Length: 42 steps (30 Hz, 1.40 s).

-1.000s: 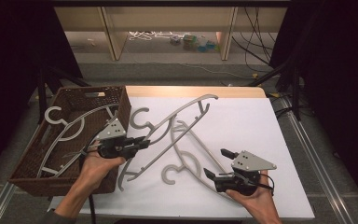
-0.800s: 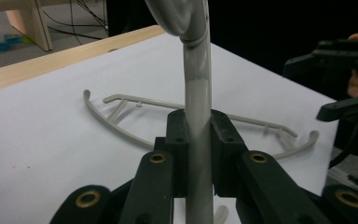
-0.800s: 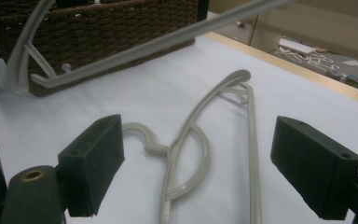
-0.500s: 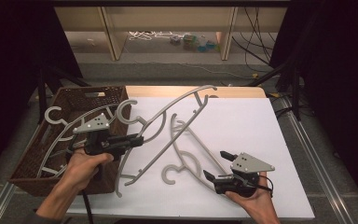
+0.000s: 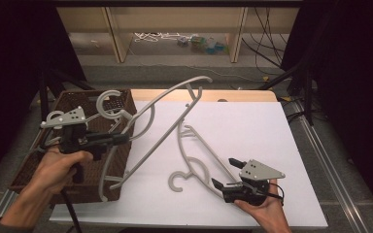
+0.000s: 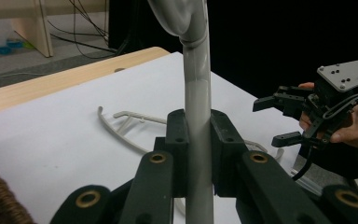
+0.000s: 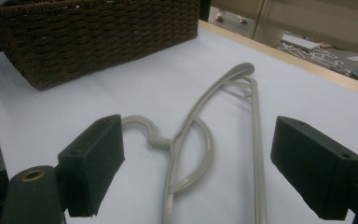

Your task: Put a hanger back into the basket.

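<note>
My left gripper (image 5: 122,139) is shut on the neck of a grey plastic hanger (image 5: 167,97), just below its hook (image 5: 108,104). The hanger hangs tilted in the air, its hook end over the brown wicker basket (image 5: 39,165) and its long arm reaching over the white table. In the left gripper view both pads of the left gripper (image 6: 196,136) press on the hanger's stem (image 6: 196,88). A second grey hanger (image 5: 199,155) lies flat on the table. My right gripper (image 5: 225,173) rests open by that hanger's near end, and the lying hanger (image 7: 200,126) shows between its spread pads (image 7: 93,163).
The wicker basket (image 7: 98,37) stands at the table's left edge. The white table top (image 5: 262,126) has free room at the right and back. A low shelf with small items (image 5: 194,41) stands on the floor beyond the table. The right gripper (image 6: 271,120) appears in the left gripper view.
My left gripper has lifted the hanger off the table and carried it left, bringing its hook over the basket. The right gripper and the lying hanger have stayed where they were.
</note>
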Tool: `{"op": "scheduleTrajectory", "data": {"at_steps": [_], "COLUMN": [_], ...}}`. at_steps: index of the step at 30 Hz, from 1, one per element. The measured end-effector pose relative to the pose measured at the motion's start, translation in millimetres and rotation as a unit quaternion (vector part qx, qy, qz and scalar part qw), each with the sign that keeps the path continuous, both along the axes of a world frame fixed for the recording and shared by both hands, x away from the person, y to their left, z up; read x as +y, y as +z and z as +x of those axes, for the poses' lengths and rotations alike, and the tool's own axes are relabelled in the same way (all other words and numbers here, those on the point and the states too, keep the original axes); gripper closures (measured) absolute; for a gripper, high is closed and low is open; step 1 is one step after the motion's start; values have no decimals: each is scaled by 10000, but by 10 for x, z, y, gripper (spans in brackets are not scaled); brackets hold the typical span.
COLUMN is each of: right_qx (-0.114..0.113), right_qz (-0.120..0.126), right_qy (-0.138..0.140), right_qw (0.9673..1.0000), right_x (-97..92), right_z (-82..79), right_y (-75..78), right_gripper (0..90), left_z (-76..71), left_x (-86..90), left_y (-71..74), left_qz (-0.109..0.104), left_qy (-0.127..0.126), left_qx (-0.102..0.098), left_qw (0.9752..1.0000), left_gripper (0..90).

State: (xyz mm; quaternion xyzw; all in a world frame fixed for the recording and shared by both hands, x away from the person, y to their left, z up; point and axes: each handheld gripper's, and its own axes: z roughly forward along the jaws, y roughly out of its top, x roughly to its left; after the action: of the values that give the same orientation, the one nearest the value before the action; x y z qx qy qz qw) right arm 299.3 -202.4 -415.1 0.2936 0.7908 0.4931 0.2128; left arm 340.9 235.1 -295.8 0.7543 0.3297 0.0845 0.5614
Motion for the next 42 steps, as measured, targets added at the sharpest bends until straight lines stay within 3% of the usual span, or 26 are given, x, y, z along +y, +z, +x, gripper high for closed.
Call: {"op": "scheduleTrajectory", "data": {"at_steps": [5, 19, 21, 25, 28, 31, 32, 33, 37, 39, 42], "right_qx": [-14, 1, 16, -14, -6, 31, 37, 38, 14, -12, 43], "right_qz": [-6, -16, -28, -13, -18, -30, -27, -24, -39, -18, -54], "right_qy": [-2, -38, -20, -38, -42, -25, -23, -23, -20, -36, -7], "right_qw": [10000, 10000, 10000, 10000, 10000, 10000, 10000, 10000, 10000, 10000, 10000], "right_x": [0, -5, -8, -7, -7, -7, -6, -6, -7, -1, -1], "right_z": [5, 10, 11, 13, 14, 12, 14, 15, 18, 20, 22], "right_y": [-4, -10, -13, -13, -15, -17, -18, -18, -21, -27, -29], "right_gripper": [181, 183, 183, 183, 183, 183, 184, 184, 184, 185, 184], "left_z": [12, 149, 200, 250, 341, 381, 419, 417, 451, 458, 495], "left_x": [126, 561, 698, 828, 1007, 1077, 1154, 1168, 1257, 1309, 1420], "left_y": [71, 157, 179, 175, 135, 107, 67, 44, -18, -54, -118], "left_qz": [123, 58, 110, 181, 344, 360, 465, 413, 493, 614, 665], "left_qy": [126, 711, 957, 1116, 1223, 1221, 1275, 1374, 1455, 1696, 1807], "left_qx": [-26, -52, -158, -229, -413, -416, -437, -323, -288, -260, -193], "left_qw": [9998, 9974, 9952, 9933, 9910, 9910, 9898, 9891, 9877, 9833, 9811], "left_gripper": [795, 795, 795, 795, 795, 795, 795, 795, 795, 795, 795]}}
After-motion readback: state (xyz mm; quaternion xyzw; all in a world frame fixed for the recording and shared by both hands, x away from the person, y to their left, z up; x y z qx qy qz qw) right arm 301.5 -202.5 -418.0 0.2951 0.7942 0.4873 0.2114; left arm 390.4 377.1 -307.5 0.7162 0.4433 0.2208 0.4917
